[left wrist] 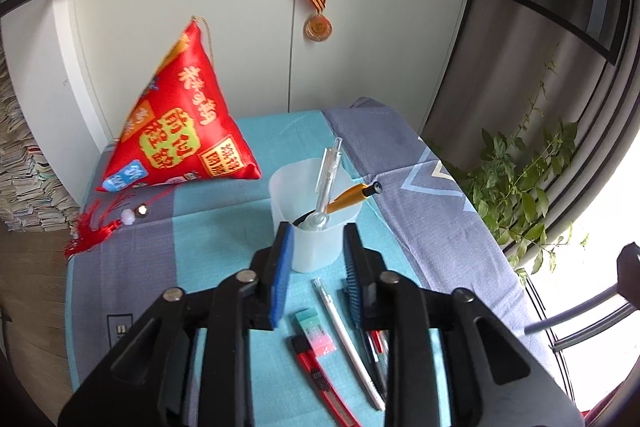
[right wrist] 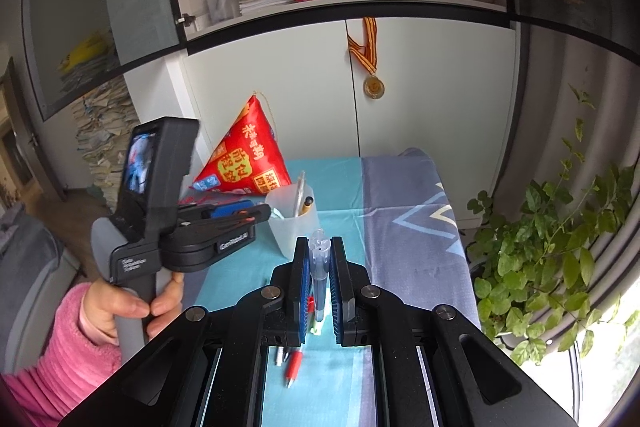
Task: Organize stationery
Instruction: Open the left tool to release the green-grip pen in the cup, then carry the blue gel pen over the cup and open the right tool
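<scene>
Lying nearest the left gripper (left wrist: 316, 259) on the near part of the surface (left wrist: 224, 227) are a red utility knife (left wrist: 320, 379), a pastel eraser (left wrist: 316, 335), a white pen (left wrist: 348, 343) and some dark and red pens (left wrist: 376, 343), side by side. Its jaws are standing apart with nothing between them, hovering just short of the translucent cup (left wrist: 316, 227). That cup is sitting toward the middle of the surface, holding a clear pen (left wrist: 328, 175) and an orange pen (left wrist: 352, 195) that are leaning against its rim. A red triangular pouch (left wrist: 180, 123) is resting at the far left corner. In the right wrist view, the right gripper (right wrist: 320, 267) is clamping its jaws on a clear blue pen (right wrist: 319, 267), which is standing upright between the pads. A hand (right wrist: 120, 307) in a pink sleeve (right wrist: 52, 359) is holding the left gripper's handle.
</scene>
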Motion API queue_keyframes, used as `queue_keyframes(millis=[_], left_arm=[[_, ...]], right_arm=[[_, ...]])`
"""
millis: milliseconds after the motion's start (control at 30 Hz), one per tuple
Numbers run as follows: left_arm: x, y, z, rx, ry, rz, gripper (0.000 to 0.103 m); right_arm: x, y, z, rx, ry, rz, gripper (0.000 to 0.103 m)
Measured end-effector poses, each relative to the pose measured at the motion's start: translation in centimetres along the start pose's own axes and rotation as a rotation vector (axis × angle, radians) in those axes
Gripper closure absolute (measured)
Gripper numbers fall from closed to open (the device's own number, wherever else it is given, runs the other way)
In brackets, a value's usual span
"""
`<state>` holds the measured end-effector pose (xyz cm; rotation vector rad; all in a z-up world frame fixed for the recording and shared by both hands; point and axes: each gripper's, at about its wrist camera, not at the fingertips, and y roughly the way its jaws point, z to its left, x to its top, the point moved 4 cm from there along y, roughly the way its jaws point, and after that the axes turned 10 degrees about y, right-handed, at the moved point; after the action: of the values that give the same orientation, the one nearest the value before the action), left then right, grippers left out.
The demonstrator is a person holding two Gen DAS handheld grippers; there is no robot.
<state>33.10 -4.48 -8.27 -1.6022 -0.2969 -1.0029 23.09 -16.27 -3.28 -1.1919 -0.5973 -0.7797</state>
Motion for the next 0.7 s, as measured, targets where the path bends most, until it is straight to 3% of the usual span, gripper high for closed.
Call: queue_keyframes(millis=[333, 700], left_arm=[[-5.6, -5.4, 3.3, 0.077, -0.071, -0.047, 0.061], [-10.4, -8.6, 6.1, 0.131, -0.158, -0.052, 0.059]], right_arm=[[0.1, -0.6, 1.6, 0.013, -0.021, -0.02, 0.093], [2.8, 1.3, 5.0, -0.004, -0.066, -0.068, 0.093]])
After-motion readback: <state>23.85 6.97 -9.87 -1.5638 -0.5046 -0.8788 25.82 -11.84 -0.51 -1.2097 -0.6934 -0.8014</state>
